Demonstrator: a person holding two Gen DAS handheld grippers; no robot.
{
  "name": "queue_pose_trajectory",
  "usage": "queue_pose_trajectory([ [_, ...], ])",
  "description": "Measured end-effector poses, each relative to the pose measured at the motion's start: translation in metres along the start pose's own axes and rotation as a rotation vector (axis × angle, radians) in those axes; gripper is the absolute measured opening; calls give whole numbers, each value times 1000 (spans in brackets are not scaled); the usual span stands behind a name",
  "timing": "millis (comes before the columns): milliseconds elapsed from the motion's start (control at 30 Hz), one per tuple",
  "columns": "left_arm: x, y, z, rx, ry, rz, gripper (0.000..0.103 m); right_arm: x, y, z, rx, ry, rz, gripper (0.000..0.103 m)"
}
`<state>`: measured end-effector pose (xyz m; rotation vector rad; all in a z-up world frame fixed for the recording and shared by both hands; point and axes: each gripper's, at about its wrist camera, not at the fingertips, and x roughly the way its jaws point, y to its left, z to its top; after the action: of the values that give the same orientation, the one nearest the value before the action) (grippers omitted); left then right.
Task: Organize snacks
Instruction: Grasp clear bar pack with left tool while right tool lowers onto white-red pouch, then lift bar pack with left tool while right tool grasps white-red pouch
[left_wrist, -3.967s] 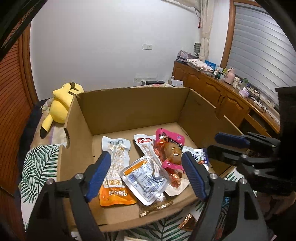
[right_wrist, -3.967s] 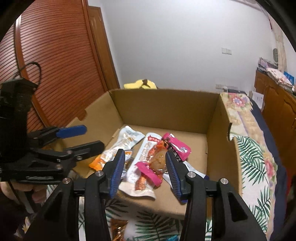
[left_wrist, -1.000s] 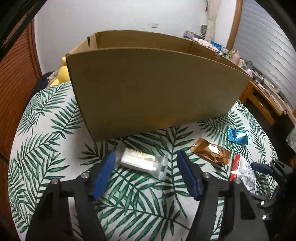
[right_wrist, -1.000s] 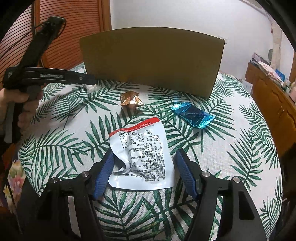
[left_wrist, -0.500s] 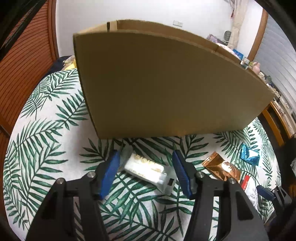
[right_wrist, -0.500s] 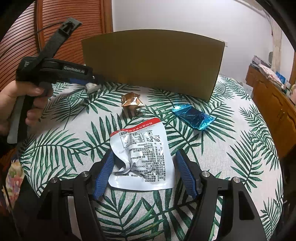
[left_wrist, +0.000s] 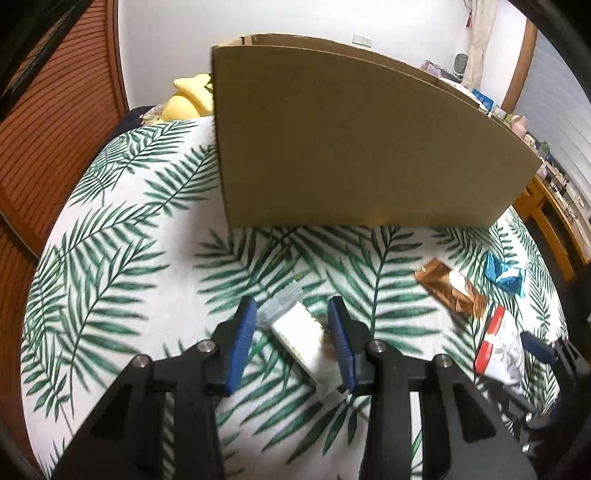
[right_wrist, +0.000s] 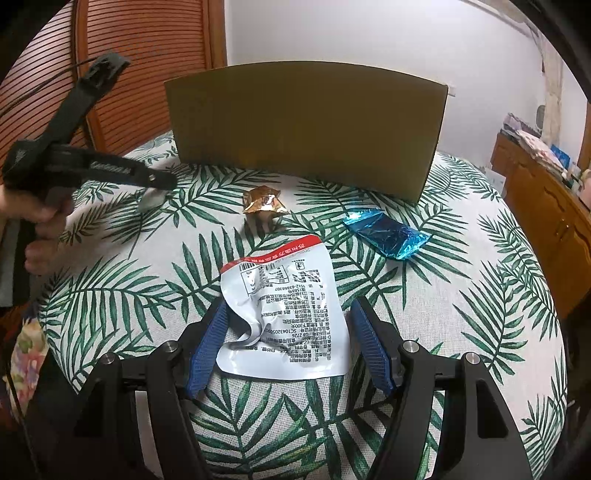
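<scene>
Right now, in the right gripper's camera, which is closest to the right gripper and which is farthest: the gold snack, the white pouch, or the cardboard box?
1. White pouch: between the right gripper's jaws, on the leaf-print cloth.
2. Gold snack: farther back, a little to the left.
3. Cardboard box: farthest, standing at the back.
</scene>
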<state>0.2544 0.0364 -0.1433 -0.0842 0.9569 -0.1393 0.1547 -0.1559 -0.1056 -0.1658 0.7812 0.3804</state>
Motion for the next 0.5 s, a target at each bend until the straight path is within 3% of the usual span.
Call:
queue_pose_trajectory([
  [100,-3,1,-9,16,7,15,49,0,0,0,1,2,-2,69],
  [267,-10,3,-19,26,-4,9,50,1,1,0,4,0,-6,69],
  [333,-11,4,-21,33,-11,8,44,1,1,1,6,0,-8,69],
  [400,-13,4,-22,37,-16,1,25,1,2,1,6,3,-12,69],
  [500,-15,5,-24,23,-24,-25,20,0,2,1,7,11,-13,69],
])
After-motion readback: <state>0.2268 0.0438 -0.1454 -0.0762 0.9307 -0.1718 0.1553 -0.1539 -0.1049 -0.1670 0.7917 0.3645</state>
